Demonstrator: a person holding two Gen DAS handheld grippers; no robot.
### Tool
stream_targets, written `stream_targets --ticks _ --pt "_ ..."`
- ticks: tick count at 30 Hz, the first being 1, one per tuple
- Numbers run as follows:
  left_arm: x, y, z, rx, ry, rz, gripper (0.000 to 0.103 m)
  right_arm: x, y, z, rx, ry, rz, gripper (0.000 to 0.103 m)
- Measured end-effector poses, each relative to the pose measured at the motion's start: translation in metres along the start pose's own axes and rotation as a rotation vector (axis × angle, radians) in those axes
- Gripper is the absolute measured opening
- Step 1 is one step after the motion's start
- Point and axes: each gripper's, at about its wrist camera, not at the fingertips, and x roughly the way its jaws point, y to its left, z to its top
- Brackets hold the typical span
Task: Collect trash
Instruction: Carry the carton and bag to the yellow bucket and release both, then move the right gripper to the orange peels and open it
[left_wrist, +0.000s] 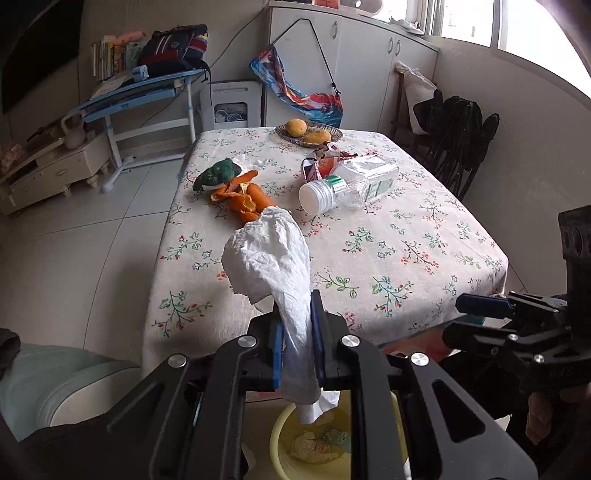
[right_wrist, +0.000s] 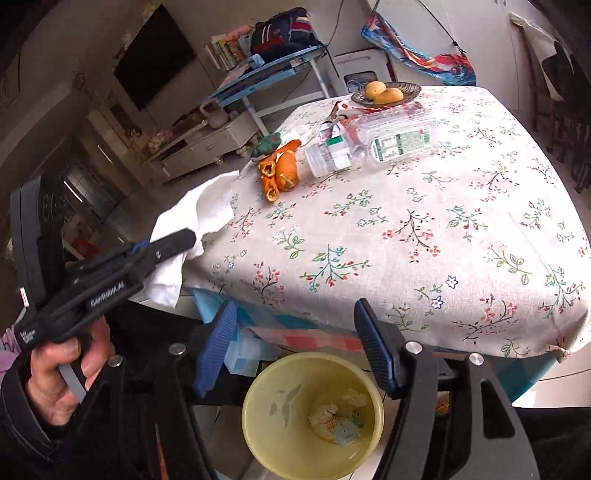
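Overhead, so to speak, both wrist views look down on a counter (left_wrist: 424, 236) covered by a floral cloth, with the room's floor tiles to its left. Near the far edge sits a dark plate (left_wrist: 308, 133) with two yellow fruits on it. In front of that plate a clear plastic bottle (left_wrist: 354, 184) lies on its side, white cap toward the viewer, and crumpled red-and-white wrappers (left_wrist: 321, 158) touch its far side. Left of the bottle lies a heap of orange peel (left_wrist: 243, 195), with a green scrap (left_wrist: 216, 173) touching its far end.

Below the counter's near edge stands a pale yellow bin (right_wrist: 258, 424), and a few crumpled scraps lie at its bottom.

On the left, the left tongs (left_wrist: 297, 332) are clamped together on a crumpled white paper towel (left_wrist: 266, 258); the towel sticks out ahead of the blue pads and a shorter end hangs behind them above the bin. Seen from the right wrist, the hand (right_wrist: 55, 376) on that tool shows at the left, with the towel held just off the counter's left corner.

Lastly, the right tongs (right_wrist: 295, 347) stand apart with nothing between the blue pads (right_wrist: 373, 347), directly above the bin's rim.
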Motion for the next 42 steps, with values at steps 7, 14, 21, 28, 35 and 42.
stream_targets --ticks 7,14,21,28,35,42 --pt "0.014 -0.043 -0.053 0.07 0.177 -0.105 0.013 -0.014 -0.024 0.007 0.15 -0.063 -0.011 0.066" --pt "0.044 -0.069 -0.09 0.15 0.439 -0.179 0.031 -0.018 -0.026 0.006 0.165 -0.082 -0.025 0.07" --pt "0.027 -0.053 -0.072 0.063 0.299 -0.153 0.064 -0.022 -0.03 0.005 0.171 -0.091 -0.036 0.071" --pt "-0.007 -0.007 -0.041 -0.131 0.015 -0.003 0.084 -0.021 -0.029 0.005 0.162 -0.089 -0.041 0.071" --pt "-0.014 0.027 -0.03 -0.251 -0.055 0.096 0.084 -0.021 -0.026 0.005 0.144 -0.09 -0.044 0.071" --pt "-0.018 0.025 -0.029 -0.237 -0.1 0.148 0.085 -0.019 -0.021 0.005 0.122 -0.085 -0.048 0.071"
